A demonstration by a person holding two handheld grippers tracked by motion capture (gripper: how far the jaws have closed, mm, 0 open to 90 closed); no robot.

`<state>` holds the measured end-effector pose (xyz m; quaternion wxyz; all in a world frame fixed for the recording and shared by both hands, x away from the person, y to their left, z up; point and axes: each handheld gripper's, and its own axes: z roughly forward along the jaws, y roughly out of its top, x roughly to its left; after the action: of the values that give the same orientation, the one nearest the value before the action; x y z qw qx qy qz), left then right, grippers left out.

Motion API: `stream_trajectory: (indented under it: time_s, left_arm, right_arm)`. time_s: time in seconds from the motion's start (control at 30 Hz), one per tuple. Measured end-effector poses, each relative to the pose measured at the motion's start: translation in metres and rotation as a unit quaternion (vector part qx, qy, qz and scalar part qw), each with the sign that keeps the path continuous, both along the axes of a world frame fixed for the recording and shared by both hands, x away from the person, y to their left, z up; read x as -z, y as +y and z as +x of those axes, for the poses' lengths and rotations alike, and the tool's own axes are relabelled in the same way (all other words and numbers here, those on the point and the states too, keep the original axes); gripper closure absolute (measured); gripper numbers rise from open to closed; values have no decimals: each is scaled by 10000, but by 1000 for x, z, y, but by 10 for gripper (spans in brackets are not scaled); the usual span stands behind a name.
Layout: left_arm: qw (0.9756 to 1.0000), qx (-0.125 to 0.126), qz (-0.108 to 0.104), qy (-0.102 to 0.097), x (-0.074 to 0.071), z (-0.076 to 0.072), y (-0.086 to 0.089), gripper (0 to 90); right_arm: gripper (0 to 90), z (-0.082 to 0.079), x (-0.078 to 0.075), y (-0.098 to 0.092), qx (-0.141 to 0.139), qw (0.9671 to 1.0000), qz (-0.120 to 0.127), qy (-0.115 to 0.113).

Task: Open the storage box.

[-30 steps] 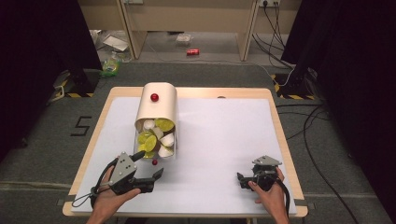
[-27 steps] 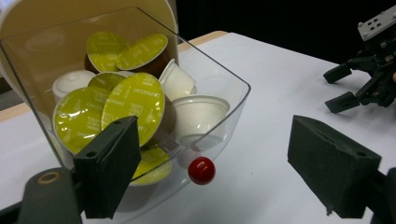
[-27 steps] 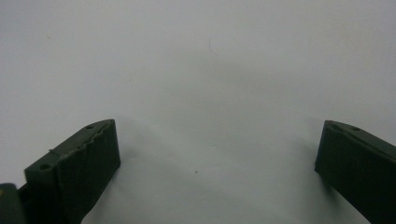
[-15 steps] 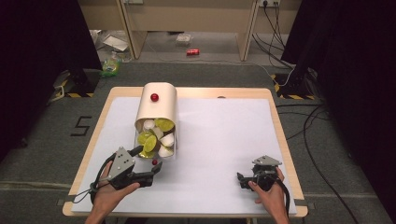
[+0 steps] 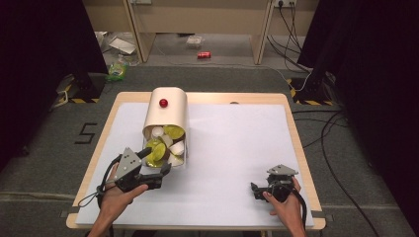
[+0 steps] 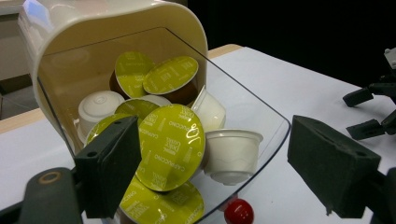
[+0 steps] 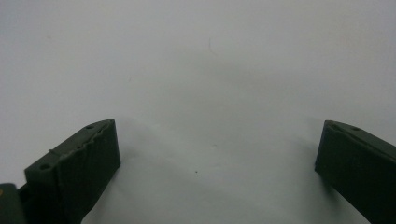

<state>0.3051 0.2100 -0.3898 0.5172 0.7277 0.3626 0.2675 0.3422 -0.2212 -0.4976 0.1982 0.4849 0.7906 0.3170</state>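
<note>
A: Now, the capsule container [image 5: 167,118]: cream-coloured, lying on its side on the left half of the table [image 5: 237,143], open mouth toward the person. A clear lid [image 6: 247,116] hangs open at the mouth, its lower edge on the table.

B: Contents?

A: Coffee capsules. Several show green foil tops, and one large green-foil capsule [image 6: 170,147] faces the left claw view head-on at the front of the pile. A white capsule [image 6: 232,154] lies on its side just right of it, touching it. Another white capsule [image 6: 95,109] sits deeper in on the left, and two more green tops lean against the back.

B: Red items?

A: A red knob [image 5: 163,103] on the upturned side of the container in the high view. A small red ball [image 6: 238,211] lies just in front of the lid's edge, low in the left claw view.

B: Left claw?

A: The left claw [image 5: 160,165] is at the container mouth, jaws spread wide with nothing between them. In its own view they frame the front capsules, and the left jaw overlaps the green foil's edge. I cannot tell whether it touches.

B: Right claw?

A: The right claw [image 5: 257,190] is near the table's front right corner, well apart from the container. Its jaws also stand wide apart over bare white table, holding nothing.
</note>
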Motion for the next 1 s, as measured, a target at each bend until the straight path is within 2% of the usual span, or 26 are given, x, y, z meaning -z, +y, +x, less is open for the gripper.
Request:
stream_trajectory:
  time_s: [0.43, 1.0]
  left_arm:
    - [9998, -96, -151, 92, -1, 11, 4, 177]
    - [9994, -241, -152, 179, -1, 20, 5, 186]
  right_arm:
    - [3, 0, 0, 0, 3, 10000, 5, 2]
    - [3, 0, 0, 0, -2, 10000, 6, 3]
